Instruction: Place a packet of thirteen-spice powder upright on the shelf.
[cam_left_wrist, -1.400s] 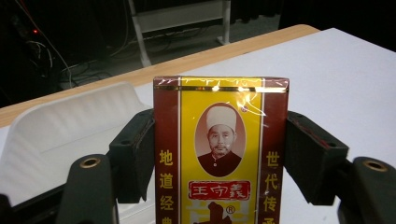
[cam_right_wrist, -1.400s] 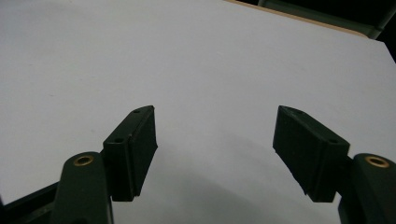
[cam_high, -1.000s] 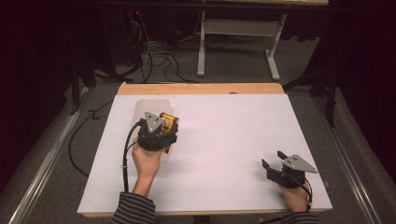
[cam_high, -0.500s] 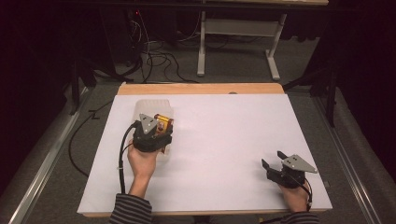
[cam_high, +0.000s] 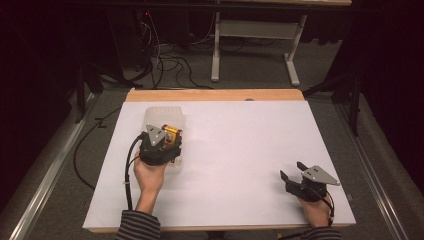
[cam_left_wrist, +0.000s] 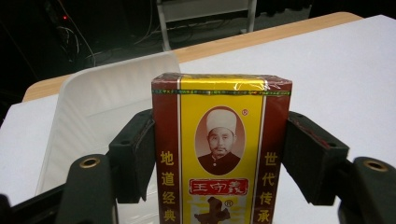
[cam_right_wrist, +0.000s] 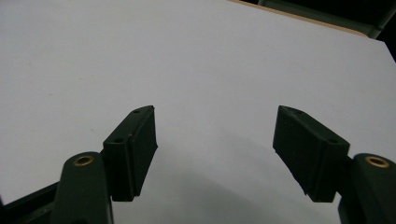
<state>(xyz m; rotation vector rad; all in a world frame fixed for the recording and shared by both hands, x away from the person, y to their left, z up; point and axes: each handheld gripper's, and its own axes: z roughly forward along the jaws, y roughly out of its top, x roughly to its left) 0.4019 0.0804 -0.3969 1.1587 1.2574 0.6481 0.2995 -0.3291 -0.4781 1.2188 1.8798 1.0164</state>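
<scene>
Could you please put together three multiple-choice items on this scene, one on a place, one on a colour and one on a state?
1. Where is the white container?
A. at the table's left, by the left gripper
B. at the table's right edge
C. on the floor

2. What colour is the middle panel of the box in the left gripper?
A. blue
B. yellow
C. green

3. How does the right gripper stand?
A. shut on the box
B. shut on a cable
C. open, with nothing between its jaws

Answers:
1 A: the high view shows it on the white table beside the left gripper.
2 B: yellow between dark red bands in the left gripper view.
3 C: its jaws stand wide apart over bare table.
</scene>
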